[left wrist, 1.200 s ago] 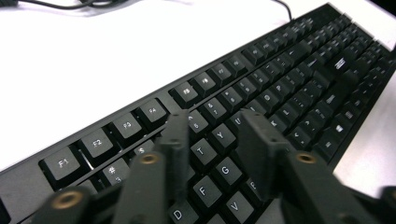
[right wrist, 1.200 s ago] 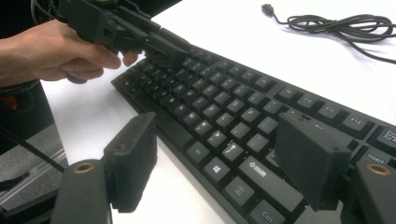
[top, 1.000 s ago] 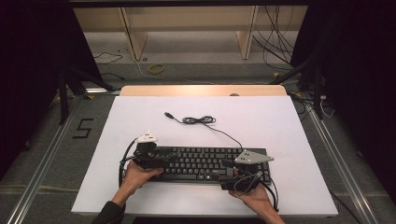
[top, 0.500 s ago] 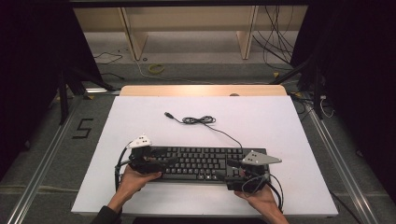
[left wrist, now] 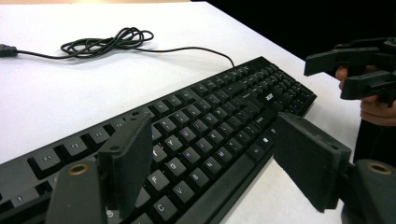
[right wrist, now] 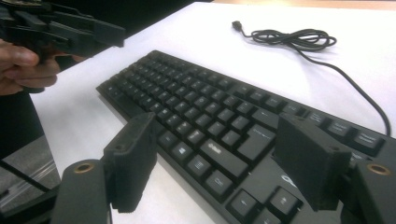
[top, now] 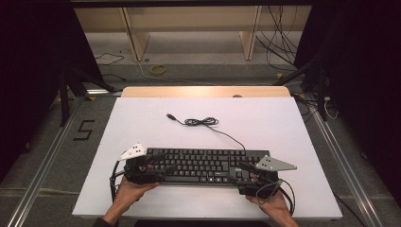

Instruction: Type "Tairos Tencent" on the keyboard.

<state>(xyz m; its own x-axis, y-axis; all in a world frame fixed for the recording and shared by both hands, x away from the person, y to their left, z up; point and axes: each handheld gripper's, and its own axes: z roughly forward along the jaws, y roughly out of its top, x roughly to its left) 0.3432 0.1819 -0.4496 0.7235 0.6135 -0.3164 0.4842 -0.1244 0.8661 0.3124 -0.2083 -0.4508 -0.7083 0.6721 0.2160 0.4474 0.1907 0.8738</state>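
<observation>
Keyboard (top: 201, 165) between both open grippers

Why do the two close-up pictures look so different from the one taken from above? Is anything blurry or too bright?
High view: even light on the white table, dark surroundings, keyboard small but sharp. Left gripper view: the left hand-held gripper looms large and soft-edged, the cable is sharp, and the tabletop is almost washed out. Right gripper view: the right hand-held gripper is slightly blurred, the near keys crisp, and the straight keyboard edges appear to splay.

White table (top: 142, 113), grey floor (top: 42, 156)
</observation>
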